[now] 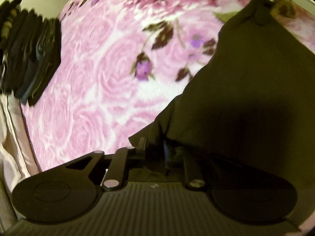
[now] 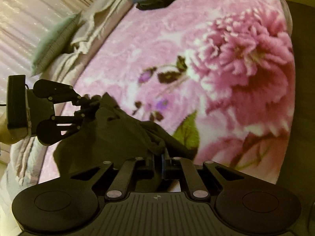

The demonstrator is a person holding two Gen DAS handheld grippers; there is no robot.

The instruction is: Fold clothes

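Left wrist view: the left gripper (image 1: pixel 157 149) has its jaws drawn narrow on an edge of the dark garment (image 1: pixel 246 90), with cloth bunched between them. From there the fabric runs up and to the right as a taut sheet toward the right gripper (image 1: pixel 263 2) at the top corner, so the piece seems held by two points to spread it flat over the floral blanket (image 1: pixel 102 74). A stack (image 1: pixel 31 59) of dark, apparently folded clothes sits at the blanket's far left edge, well apart, probably where finished pieces go.

Right wrist view: the right gripper (image 2: pixel 158 157) is pinched almost closed on a gathered fold of the garment (image 2: pixel 110 137). The cloth sags between it and the left gripper (image 2: pixel 88 108), which grips the opposite end near the bed's edge. Holding both ends likely lets the person stretch the wrinkled middle before laying it down. A pillow (image 2: pixel 53 45) lies beyond, beside the curtain (image 2: pixel 29 19).
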